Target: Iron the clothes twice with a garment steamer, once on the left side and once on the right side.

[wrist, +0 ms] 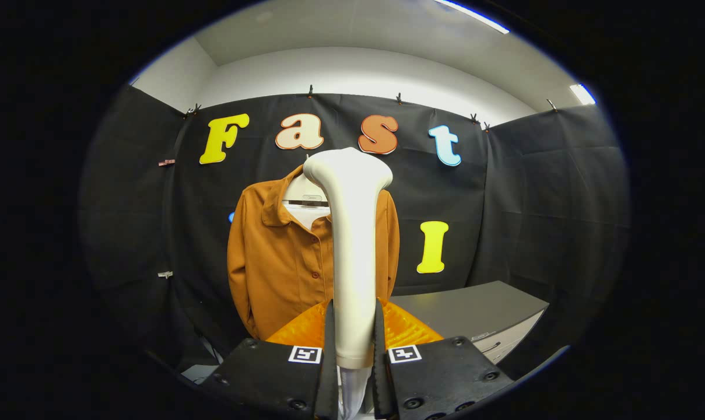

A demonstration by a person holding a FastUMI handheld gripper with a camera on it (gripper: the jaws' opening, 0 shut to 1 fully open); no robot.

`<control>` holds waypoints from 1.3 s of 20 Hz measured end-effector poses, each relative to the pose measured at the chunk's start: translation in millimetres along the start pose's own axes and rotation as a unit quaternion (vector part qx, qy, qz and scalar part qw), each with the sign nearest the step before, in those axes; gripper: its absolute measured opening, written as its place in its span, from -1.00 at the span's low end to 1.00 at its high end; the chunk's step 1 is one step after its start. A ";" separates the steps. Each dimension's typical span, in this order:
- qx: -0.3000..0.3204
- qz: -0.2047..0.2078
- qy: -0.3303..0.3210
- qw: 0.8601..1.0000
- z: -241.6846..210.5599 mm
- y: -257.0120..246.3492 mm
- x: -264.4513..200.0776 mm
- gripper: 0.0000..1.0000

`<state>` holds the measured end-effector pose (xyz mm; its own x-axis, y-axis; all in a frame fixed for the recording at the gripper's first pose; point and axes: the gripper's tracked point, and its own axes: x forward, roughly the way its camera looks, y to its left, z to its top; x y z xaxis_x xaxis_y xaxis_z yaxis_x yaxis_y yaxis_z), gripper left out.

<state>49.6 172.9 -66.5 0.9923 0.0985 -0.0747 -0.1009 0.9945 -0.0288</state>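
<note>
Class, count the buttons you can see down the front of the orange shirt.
2 on the shirt: one below the collar, one lower, both beside the steamer that the tool grips. The steamer may hide more.

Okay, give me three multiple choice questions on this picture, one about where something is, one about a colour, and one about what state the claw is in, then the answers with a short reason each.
1. Where is the steamer relative to the claw?
A. Between its fingers
B. Lying on the grey cabinet
C. Hanging on the wall

2. What colour is the shirt on the hanger?
A. Blue
B. Rust orange
C. White

3. What is the claw doing?
A. Open, holding nothing
B. Shut on the shirt's sleeve
C. Shut on the steamer

Answers:
1 A, the white handle stands upright between both fingers, in front of the shirt.
2 B, the buttoned fabric is rust orange.
3 C, both fingers press the handle's sides.
</note>
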 end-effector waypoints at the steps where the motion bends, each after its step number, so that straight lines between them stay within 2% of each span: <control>1: 0.001 -0.001 0.000 1.000 0.3 0.0 -1.0 -0.47; 14: 0.006 -0.003 0.002 1.000 -1.7 -6.3 0.1 -0.47; 26: -0.007 0.017 -0.004 1.000 5.1 -1.2 -3.2 -0.46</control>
<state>46.9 171.5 -61.1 0.9888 0.1329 -0.0680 -0.1359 0.9899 -0.0406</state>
